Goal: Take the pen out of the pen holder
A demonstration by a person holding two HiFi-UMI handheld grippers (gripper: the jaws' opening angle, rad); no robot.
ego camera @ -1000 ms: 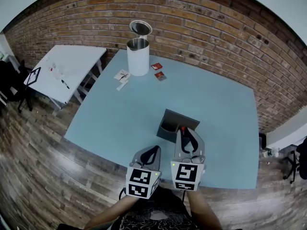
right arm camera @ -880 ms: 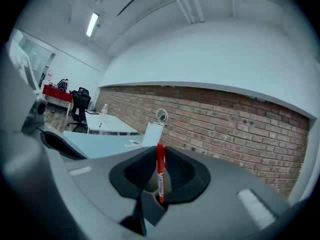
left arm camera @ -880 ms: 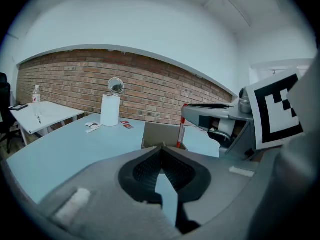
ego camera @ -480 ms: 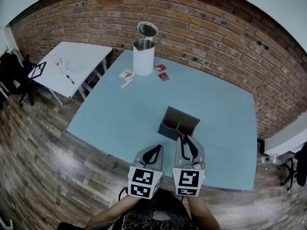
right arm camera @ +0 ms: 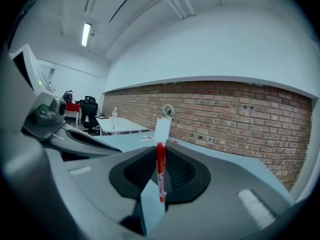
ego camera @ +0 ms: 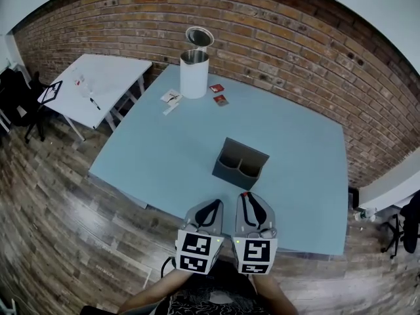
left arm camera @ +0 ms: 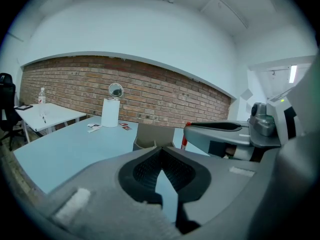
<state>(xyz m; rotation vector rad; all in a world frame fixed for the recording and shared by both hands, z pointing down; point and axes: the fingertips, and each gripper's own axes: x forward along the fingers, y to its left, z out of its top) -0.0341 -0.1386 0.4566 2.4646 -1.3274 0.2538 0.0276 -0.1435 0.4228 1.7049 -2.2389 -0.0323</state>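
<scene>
The dark grey pen holder (ego camera: 240,163) stands on the blue table (ego camera: 302,149), and both of its compartments look empty. My right gripper (ego camera: 249,201) is just short of the holder, above the table's near edge. It is shut on a red pen (right arm camera: 160,176), which stands upright between the jaws. That pen's red tip (left arm camera: 185,137) also shows in the left gripper view, beside the holder (left arm camera: 150,136). My left gripper (ego camera: 209,209) sits close to the left of the right one, shut with nothing in it.
A white bin (ego camera: 193,75) with its lid up stands at the table's far edge, with small red cards (ego camera: 218,94) and papers (ego camera: 169,101) near it. A white side table (ego camera: 92,89) is at the left. A brick wall runs behind.
My right gripper has drawn back toward me with the red pen, which was at the holder's front rim before and is now out of it. The left gripper has hardly moved.
</scene>
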